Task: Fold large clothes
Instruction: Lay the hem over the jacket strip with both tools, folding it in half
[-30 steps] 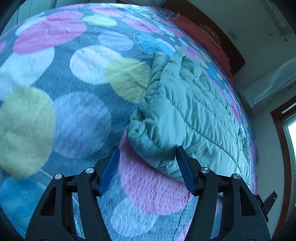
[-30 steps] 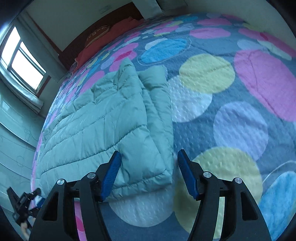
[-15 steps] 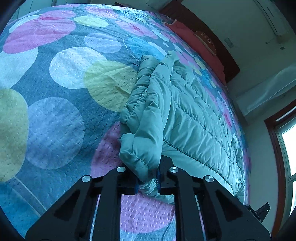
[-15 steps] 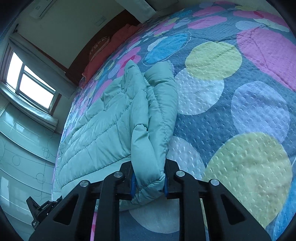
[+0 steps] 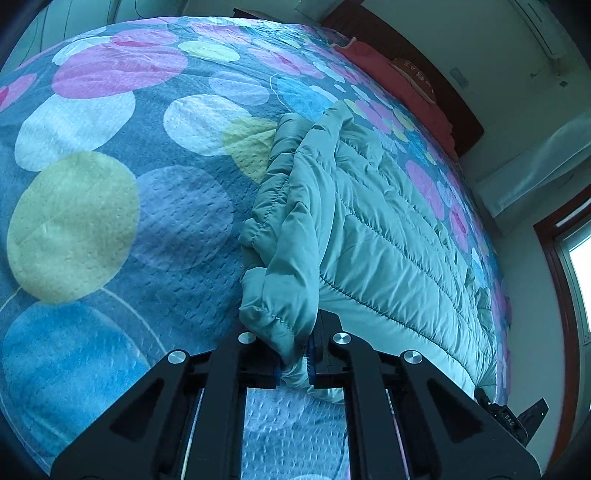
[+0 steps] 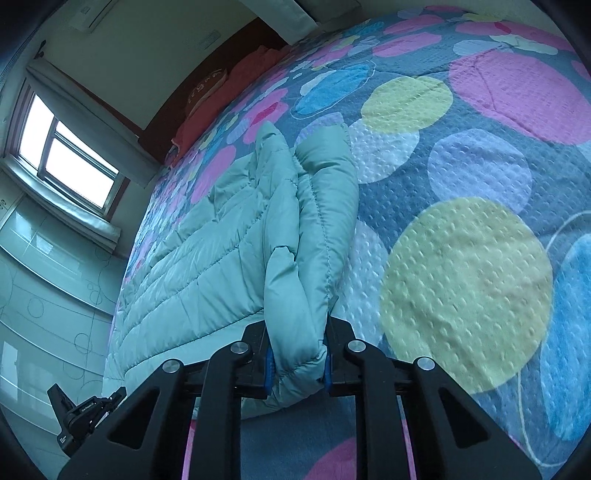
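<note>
jacket (image 5: 373, 236): we see teal quilted, lying on dotted bedspread (image 5: 110, 206), long axis toward headboard (image 6: 207, 85)
left tongs (image 5: 295, 363): clamped on near corner
right tongs (image 6: 297, 363): clamped on folded near edge

I'm working in a bedroom at someone's home. A wide bed takes up nearly everything I see, covered by a bedspread (image 5: 110, 206) printed with big coloured circles. At its far end there's a dark wooden headboard (image 5: 436, 85) with red pillows (image 6: 225, 99). A curtained window (image 6: 70, 162) and a wall air conditioner (image 5: 539, 26) complete it.
</note>
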Demonstrator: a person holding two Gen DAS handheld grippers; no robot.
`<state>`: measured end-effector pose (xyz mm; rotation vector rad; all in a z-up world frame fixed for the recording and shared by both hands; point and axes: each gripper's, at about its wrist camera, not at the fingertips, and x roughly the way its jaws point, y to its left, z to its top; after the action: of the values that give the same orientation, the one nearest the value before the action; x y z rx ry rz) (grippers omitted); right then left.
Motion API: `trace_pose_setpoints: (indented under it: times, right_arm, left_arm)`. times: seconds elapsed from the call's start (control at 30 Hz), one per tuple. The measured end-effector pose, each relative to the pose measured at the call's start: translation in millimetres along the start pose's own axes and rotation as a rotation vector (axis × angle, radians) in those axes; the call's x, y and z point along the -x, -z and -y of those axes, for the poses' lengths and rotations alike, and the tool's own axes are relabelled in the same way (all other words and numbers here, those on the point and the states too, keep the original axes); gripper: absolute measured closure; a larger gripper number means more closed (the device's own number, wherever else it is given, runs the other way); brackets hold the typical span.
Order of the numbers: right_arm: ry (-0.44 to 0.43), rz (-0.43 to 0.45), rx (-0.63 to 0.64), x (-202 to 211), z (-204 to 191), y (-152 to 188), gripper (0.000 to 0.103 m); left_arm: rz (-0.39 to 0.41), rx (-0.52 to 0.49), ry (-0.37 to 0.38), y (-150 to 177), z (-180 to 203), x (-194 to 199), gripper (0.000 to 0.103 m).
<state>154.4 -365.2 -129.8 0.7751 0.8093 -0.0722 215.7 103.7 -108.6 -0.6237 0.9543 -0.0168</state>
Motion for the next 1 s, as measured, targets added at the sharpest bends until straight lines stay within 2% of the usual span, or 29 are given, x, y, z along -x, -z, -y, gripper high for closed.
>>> trace_pose_setpoints:
  times: [0.5,0.73,1.0]
  right_arm:
    - [0.000,-0.020,0.011,19,5,26,0.085]
    - [-0.009,-0.036,0.011,22,10,28,0.085]
    - [-0.011,-0.050,0.005,11,11,17,0.083]
  left_arm:
    - [-0.003,-0.007,-0.013,31,-22,32,0.094]
    - [-0.011,-0.007,-0.008,46,-34,47,0.094]
    - [-0.016,-0.027,-0.013,50,-35,45,0.093]
